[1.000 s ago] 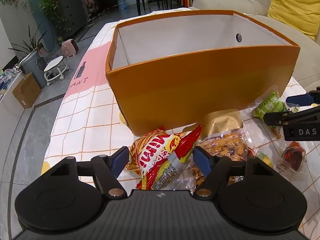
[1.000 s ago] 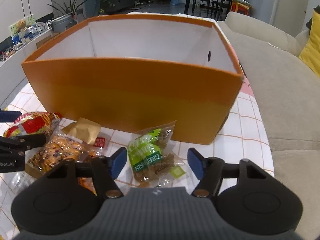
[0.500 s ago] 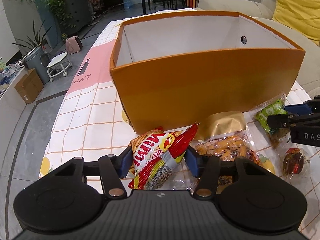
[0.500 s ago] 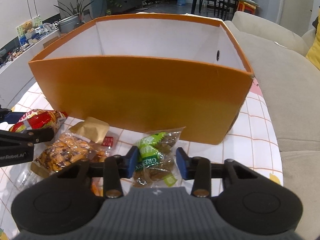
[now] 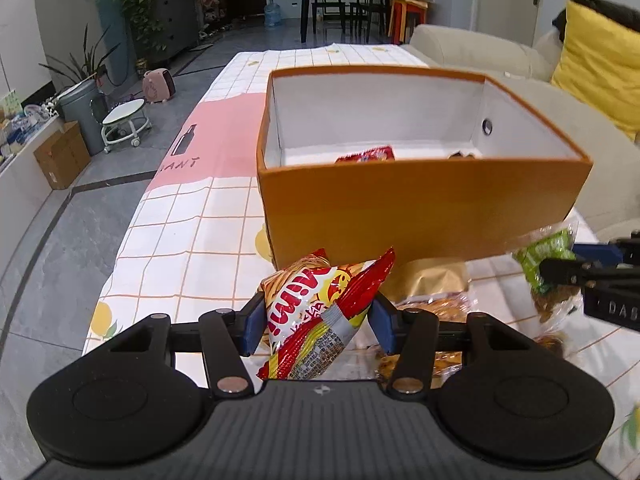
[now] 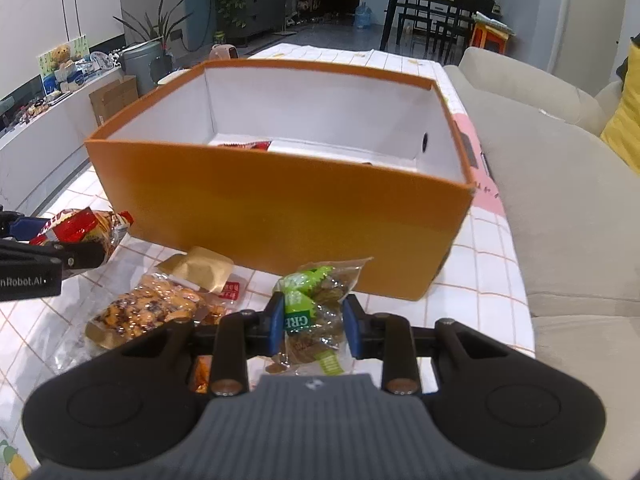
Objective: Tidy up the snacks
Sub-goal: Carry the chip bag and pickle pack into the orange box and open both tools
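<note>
With left gripper pinching the red chip bag lower-centre and right gripper pinching the green packet, slippery film could slip short of the orange box mid-frame.

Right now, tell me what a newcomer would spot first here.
The big orange box fills the middle of the table, open, with a red packet already on its floor. In front of it each gripper is shut on a snack: the left gripper on a red-and-yellow bag, the right gripper on a green pack. Loose snacks lie between them.
</note>
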`<state>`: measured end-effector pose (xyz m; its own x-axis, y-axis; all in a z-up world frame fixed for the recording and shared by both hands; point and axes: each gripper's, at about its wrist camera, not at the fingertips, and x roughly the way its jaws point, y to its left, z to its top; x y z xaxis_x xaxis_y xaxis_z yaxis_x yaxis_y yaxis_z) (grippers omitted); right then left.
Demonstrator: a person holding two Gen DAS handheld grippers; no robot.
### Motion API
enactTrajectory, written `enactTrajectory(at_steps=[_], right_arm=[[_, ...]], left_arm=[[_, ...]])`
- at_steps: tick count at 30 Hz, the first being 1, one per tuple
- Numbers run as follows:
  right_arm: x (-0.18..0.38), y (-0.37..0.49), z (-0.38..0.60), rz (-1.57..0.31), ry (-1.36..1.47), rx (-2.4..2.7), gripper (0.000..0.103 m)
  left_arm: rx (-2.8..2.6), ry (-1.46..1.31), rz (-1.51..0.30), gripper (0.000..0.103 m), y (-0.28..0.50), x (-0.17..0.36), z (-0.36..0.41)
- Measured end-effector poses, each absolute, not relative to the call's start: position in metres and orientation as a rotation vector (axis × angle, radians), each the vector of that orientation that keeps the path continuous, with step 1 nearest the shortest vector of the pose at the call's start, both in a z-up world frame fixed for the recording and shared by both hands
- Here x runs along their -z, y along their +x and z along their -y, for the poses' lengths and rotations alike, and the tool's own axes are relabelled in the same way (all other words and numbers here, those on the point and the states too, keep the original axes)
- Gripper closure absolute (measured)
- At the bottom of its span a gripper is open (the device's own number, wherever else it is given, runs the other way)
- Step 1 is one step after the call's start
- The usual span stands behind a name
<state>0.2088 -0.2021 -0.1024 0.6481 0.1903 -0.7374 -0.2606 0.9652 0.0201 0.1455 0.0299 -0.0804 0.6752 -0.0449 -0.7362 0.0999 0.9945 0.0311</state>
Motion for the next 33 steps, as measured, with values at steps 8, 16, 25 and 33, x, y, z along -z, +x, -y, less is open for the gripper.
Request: enactTrajectory(at_steps=[8, 16, 25, 33], right_arm=[[0.072, 0.19, 0.203, -0.778, -0.085, -0.274, 0.076], [0.038, 0.176, 0.207, -0.712, -0.062, -0.287, 0.076], [0.0, 0.184, 0.217, -0.623, -0.056, -0.273, 0.076], [-0.016, 0.226, 0.221, -0.615, -0.057, -0.273, 0.076]], left_arm=[[0.095, 0.002, -0.792, 0.042, 0.137, 0.053, -0.032], [0.121, -0.03, -0.745, 0.042, 0.139, 0.025, -0.025], [0.173, 0.0, -0.676, 0.042, 0.163, -0.009, -0.006], [0.23, -0.005, -0.692, 0.042, 0.2, -0.021, 0.007]])
